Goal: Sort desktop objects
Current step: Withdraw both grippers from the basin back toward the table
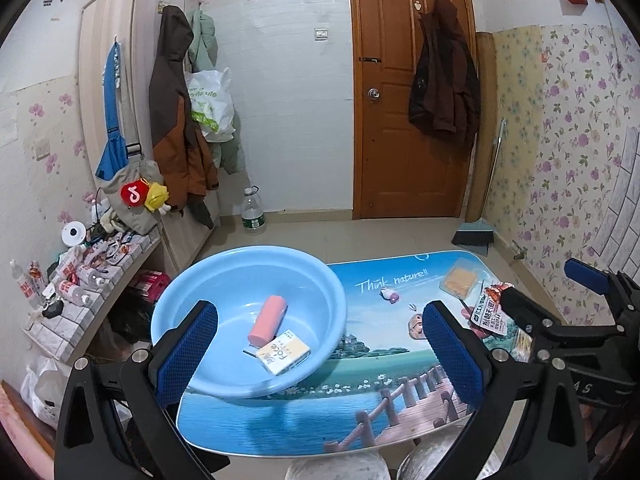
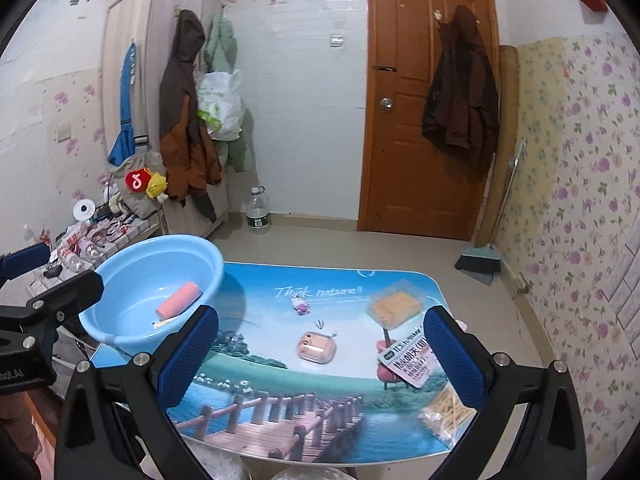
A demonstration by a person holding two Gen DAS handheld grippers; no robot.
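Both claws, left gripper (image 1: 320, 356) and right gripper (image 2: 320, 356), gape empty.
My left view alone shows the tissue pack (image 1: 283, 351) in the basin (image 1: 180, 300); my right, the pink case (image 2: 315, 347).

Light blue basin (image 1: 224, 280); pink roll (image 1: 267, 318); landscape-printed table (image 2: 320, 392)

Black gripper (image 1: 320, 344) frames, blue textured pads (image 1: 188, 354), silver screws.

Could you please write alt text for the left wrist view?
An open, empty left gripper hovers over a light blue plastic basin holding a pink cylinder and a small white-and-yellow box, on a scenery-printed table. A clear tray of yellow wafers sits far right.
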